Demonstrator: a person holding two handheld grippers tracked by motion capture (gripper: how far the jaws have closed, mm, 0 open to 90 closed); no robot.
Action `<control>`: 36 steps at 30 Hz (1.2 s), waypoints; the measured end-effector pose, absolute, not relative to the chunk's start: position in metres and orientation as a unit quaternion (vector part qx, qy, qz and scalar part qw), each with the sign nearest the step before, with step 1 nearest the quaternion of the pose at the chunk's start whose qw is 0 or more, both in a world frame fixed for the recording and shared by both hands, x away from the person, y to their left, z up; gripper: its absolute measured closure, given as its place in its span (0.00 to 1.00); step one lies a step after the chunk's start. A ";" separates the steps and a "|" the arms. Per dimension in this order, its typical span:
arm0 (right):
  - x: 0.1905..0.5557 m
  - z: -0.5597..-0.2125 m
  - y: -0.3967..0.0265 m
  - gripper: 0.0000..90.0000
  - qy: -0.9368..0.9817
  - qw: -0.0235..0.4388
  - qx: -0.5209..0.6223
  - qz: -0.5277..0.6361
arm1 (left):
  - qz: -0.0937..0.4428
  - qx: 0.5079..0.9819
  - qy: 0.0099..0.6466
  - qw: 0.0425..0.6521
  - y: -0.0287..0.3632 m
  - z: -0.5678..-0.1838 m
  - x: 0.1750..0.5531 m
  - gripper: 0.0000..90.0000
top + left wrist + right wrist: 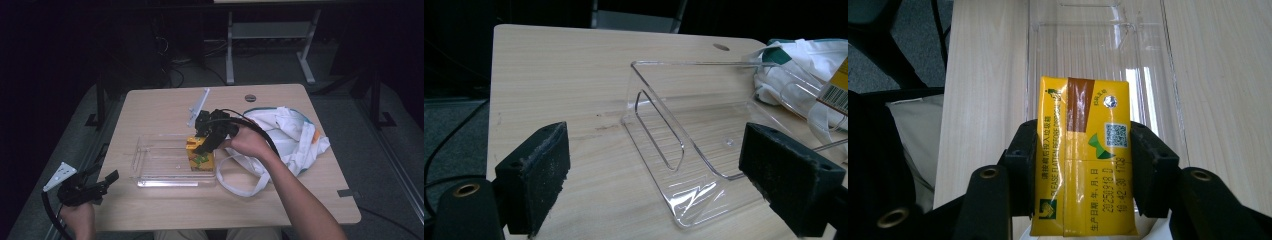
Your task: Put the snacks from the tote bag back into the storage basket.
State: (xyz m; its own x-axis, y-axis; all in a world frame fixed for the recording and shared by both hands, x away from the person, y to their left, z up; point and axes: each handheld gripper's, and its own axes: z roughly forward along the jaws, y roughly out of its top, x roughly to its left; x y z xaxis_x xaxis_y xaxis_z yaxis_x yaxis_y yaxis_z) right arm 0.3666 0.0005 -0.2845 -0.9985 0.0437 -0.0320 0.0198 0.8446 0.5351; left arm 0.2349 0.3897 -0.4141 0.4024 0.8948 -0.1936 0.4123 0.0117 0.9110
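The right gripper (209, 143) clamps a yellow rectangular drink carton (200, 155), upright at the right end of the clear plastic tray (150, 165), mid-frame. Releasing it off-square could tip it against the tray wall. The left gripper (102, 184), lower left, is open and holds nothing. A white cloth bag (290, 137) crowds the tray's right side.

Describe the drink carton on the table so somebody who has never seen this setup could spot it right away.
Start at the light wooden table and find the clear plastic tray near its middle, left of the white cloth bag. The drink carton stands at the tray's right end, clamped by the right tool. It is the one bright yellow thing there, with a brown strip across its top.
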 end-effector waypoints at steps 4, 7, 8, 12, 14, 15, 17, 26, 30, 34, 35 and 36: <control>0.367 -0.287 0.002 0.58 0.960 0.022 0.014 0.278 | 0.235 0.663 0.493 0.512 0.389 -0.414 0.235 0.14; 0.367 -0.288 0.002 0.58 0.961 0.019 0.017 0.275 | 0.236 0.663 0.493 0.512 0.390 -0.414 0.235 0.14; 0.367 -0.288 0.002 0.58 0.961 0.019 0.017 0.275 | 0.236 0.663 0.493 0.512 0.390 -0.414 0.235 0.14; 0.367 -0.290 0.003 0.58 0.960 0.019 0.013 0.277 | 0.236 0.664 0.492 0.511 0.390 -0.414 0.235 0.14; 0.367 -0.292 0.004 0.58 0.961 0.017 0.015 0.276 | 0.237 0.663 0.492 0.512 0.390 -0.414 0.235 0.14; 0.367 -0.292 0.003 0.58 0.961 0.017 0.015 0.276 | 0.237 0.664 0.492 0.512 0.390 -0.414 0.235 0.14; 0.367 -0.293 0.003 0.58 0.961 0.018 0.015 0.276 | 0.237 0.664 0.492 0.511 0.390 -0.414 0.235 0.14; 0.367 -0.301 0.002 0.58 0.960 0.013 0.018 0.278 | 0.237 0.664 0.491 0.512 0.389 -0.414 0.235 0.14; 0.367 -0.304 0.002 0.58 0.961 0.010 0.020 0.275 | 0.236 0.663 0.492 0.513 0.389 -0.414 0.236 0.14; 0.367 -0.307 0.003 0.58 0.961 0.008 0.020 0.276 | 0.237 0.664 0.491 0.512 0.390 -0.414 0.235 0.14; 0.367 -0.308 0.003 0.58 0.961 0.004 0.021 0.275 | 0.236 0.663 0.492 0.512 0.390 -0.414 0.235 0.14; 0.367 -0.309 0.003 0.58 0.961 0.005 0.019 0.275 | 0.237 0.664 0.491 0.512 0.390 -0.414 0.235 0.14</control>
